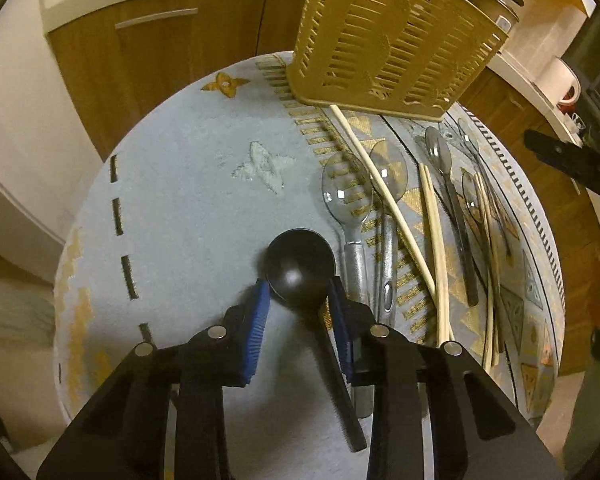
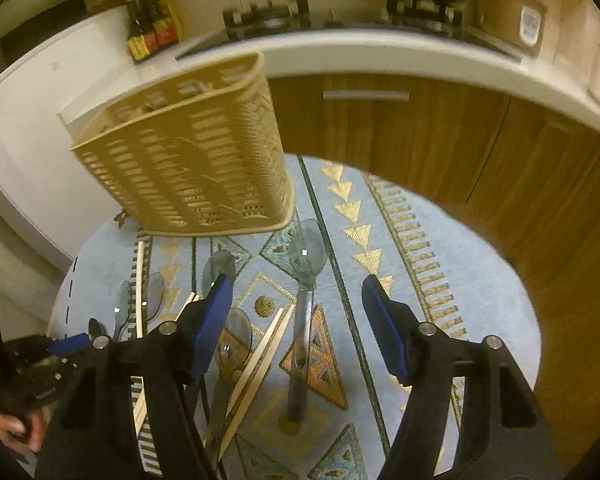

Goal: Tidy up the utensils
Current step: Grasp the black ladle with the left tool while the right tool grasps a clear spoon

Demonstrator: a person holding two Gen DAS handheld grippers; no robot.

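Open right tool (image 2: 296, 316) above spoon (image 2: 305, 280)

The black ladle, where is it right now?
In the left wrist view the black ladle sits low in the middle, its bowl pinched by the left gripper, just left of the clear spoon on the blue cloth.

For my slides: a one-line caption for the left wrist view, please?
Left hand-held gripper closes on a black ladle beside spoons, chopsticks and a basket.

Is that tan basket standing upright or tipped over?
Upright. The basket stands on its base on the patterned table, open top facing up. Whether anything is inside cannot be told; its slatted walls hide the interior.
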